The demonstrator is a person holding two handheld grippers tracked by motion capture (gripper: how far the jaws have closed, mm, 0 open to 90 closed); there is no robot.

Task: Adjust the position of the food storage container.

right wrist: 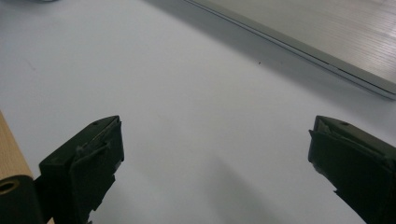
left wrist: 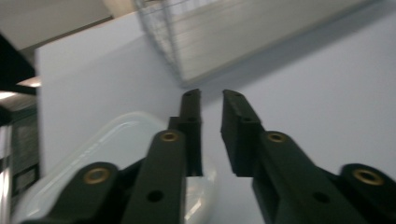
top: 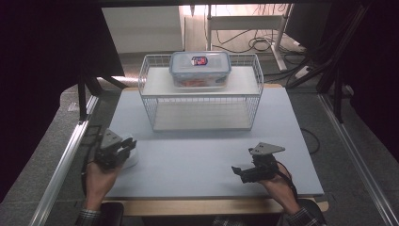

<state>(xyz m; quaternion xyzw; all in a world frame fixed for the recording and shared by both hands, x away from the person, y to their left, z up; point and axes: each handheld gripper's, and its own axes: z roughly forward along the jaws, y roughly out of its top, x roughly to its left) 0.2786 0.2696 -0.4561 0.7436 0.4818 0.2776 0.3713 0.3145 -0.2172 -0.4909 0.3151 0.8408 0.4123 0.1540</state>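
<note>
Lid (top: 132,159), a pale, shallow plastic one, lay flat on the table (top: 211,160) near its left edge in the high view, partly under your left gripper (top: 128,145). Your right gripper (top: 236,170) rested well apart to the right, and a lidded container (top: 200,68) stood on top of the wire rack (top: 150,106).

In the left gripper view, your left gripper's (left wrist: 210,95) jaws were drawn nearly together with only a slit of bare table between them, clasping nothing. The lid (left wrist: 102,144) sat beneath and beside the left-hand jaw. It looked light, thin, slightly flexible and smooth, so it would probably slide if nudged. You would do best pinching its raised rim.

In the right gripper view, your right gripper (right wrist: 212,140) stood spread wide and empty over the table.
</note>
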